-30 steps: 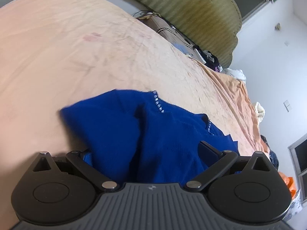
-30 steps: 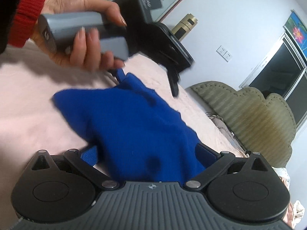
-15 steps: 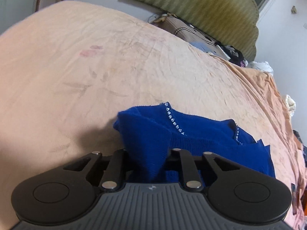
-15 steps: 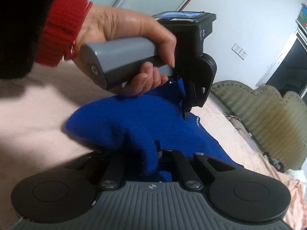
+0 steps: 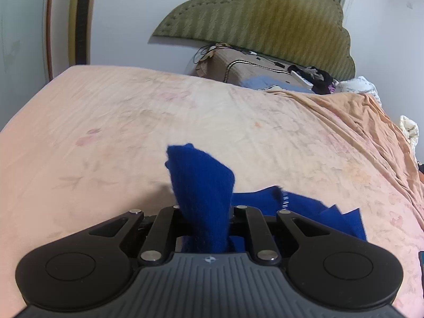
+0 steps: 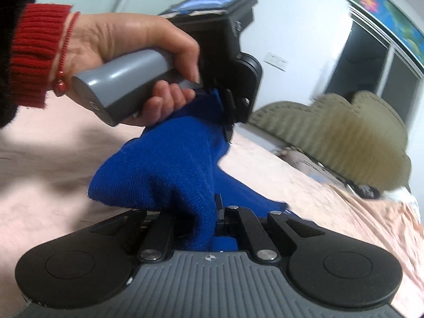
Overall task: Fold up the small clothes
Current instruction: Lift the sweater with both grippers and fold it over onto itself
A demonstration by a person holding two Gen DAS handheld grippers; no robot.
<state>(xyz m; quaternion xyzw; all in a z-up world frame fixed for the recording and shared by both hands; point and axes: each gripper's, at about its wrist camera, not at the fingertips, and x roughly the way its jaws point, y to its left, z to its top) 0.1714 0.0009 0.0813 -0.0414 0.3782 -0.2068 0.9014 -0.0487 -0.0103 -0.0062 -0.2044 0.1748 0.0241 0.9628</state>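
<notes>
Both the left tool (image 5: 205,220) and the right tool (image 6: 212,222) are pinching the blue sweater (image 6: 164,164) shut over the bed (image 5: 106,122), and the thin bunched knit could be slipping free.

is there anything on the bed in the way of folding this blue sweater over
Nothing visible. Both grippers are shut on the blue sweater: the left gripper and the right gripper each pinch a bunch of it. The peach bedsheet ahead lies bare; the clutter sits far off by the green headboard.
</notes>
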